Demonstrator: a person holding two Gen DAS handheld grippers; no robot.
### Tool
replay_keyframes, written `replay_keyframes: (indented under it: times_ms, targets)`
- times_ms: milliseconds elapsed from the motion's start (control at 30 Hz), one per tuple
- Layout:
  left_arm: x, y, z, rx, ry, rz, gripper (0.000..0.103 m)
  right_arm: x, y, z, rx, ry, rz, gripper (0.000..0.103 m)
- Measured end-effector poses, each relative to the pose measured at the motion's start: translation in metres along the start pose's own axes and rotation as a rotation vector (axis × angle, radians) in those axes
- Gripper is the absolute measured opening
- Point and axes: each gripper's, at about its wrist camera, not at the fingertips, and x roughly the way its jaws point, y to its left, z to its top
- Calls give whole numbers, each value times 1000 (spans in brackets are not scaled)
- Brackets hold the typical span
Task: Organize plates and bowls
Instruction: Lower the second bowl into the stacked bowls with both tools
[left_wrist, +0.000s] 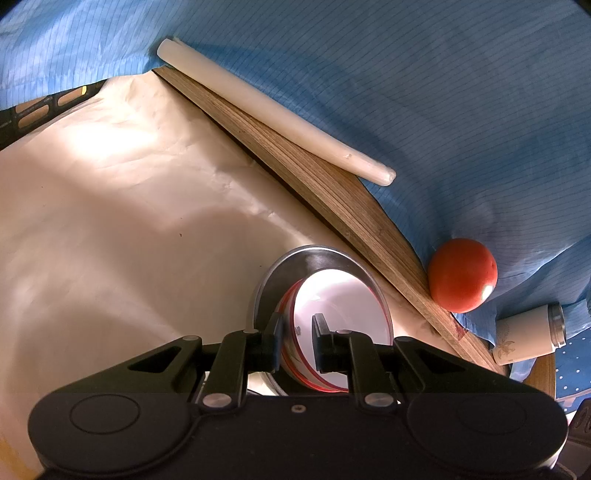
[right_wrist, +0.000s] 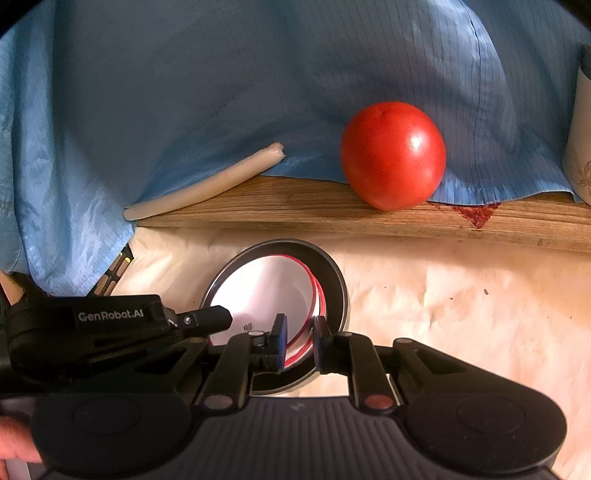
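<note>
Both your claws clamp the red-rimmed white bowl (right_wrist: 269, 295).
It sits inside a steel dish (right_wrist: 332, 273) on the cream-papered table (right_wrist: 461, 295); left claw (left_wrist: 297, 332), right claw (right_wrist: 300, 341); blue cloth (right_wrist: 221, 92) fills the upper frame.

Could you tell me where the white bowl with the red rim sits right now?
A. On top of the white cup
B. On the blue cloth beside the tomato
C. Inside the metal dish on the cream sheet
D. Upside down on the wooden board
C: the bowl sits inside the metal dish on the cream sheet, while the tomato is apart, up on the wooden board.
</note>
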Motion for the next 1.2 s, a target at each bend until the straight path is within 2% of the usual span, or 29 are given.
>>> replay_keyframes:
  times_ms: [900,1067,1200]
  targets:
    - [-7,-6,-5,72,-44,37,19,-4,2,-3,-33,-11,-14,27]
    - [-12,-5,-5,82,-59,38,27,-7,4,-5,-39,-18,-31,32]
    - [-16,-4,-7,89,-72,43,33,-12,5,-6,-45,-31,-43,42]
